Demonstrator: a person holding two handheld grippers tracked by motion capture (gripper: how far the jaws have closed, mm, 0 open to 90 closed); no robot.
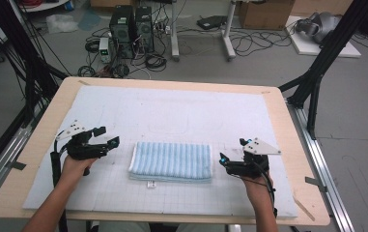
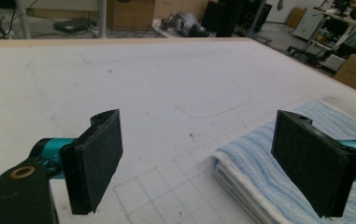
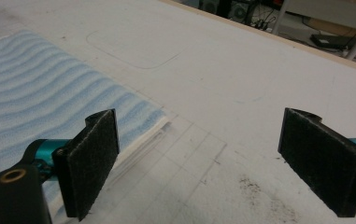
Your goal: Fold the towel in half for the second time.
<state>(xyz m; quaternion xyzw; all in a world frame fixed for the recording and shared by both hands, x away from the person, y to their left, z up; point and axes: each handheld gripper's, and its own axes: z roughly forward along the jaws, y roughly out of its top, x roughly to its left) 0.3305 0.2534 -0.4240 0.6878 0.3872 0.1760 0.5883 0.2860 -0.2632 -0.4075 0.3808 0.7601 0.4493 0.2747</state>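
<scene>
A folded blue-and-white striped towel point(image 1: 172, 161) lies flat on the white mat point(image 1: 172, 111) near the table's front middle. My left gripper point(image 1: 106, 136) hovers just left of the towel, open, nothing between its pads. In the left gripper view the left gripper point(image 2: 203, 165) has its jaws wide apart, and the towel point(image 2: 259, 154) lies at the lower right behind the right-hand pad. My right gripper point(image 1: 233, 151) is just right of the towel, open and empty. In the right gripper view the right gripper point(image 3: 203, 168) has the towel point(image 3: 35, 98) at the left, behind its left-hand pad.
The mat covers a wooden table point(image 1: 41, 145) and carries a printed grid point(image 1: 123, 193) at the front. A faint rounded outline point(image 1: 186, 123) is drawn behind the towel. Beyond the far edge, computer towers point(image 1: 131, 26), cables and boxes sit on the floor.
</scene>
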